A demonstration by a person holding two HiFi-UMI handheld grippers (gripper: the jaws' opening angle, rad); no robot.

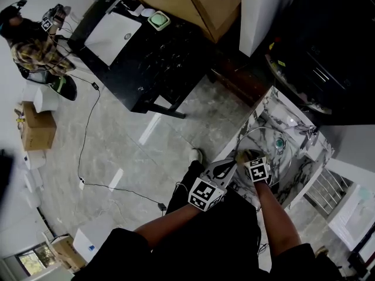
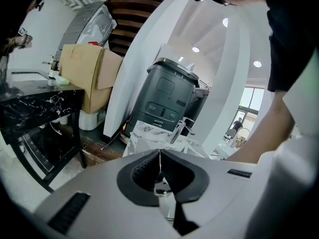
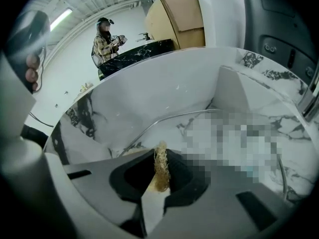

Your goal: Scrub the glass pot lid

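The glass pot lid (image 1: 270, 152) lies in the marble sink (image 1: 262, 111), its small knob to the right. My right gripper (image 1: 244, 156) is shut on a tan fibrous scrubber (image 3: 160, 167) at the lid's left rim; the metal rim (image 3: 149, 128) curves just beyond the jaws. My left gripper (image 1: 232, 167) sits close beside it at the sink's near edge. In the left gripper view the jaws (image 2: 160, 159) are pressed on a thin edge that looks like the lid's rim, seen edge-on.
A faucet (image 1: 307, 132) stands at the sink's far side. A grey appliance (image 2: 167, 98) is behind the sink. A black table (image 1: 140, 57) with a cardboard box (image 1: 193, 2) stands across the floor, and another person (image 1: 29, 40) is beyond it.
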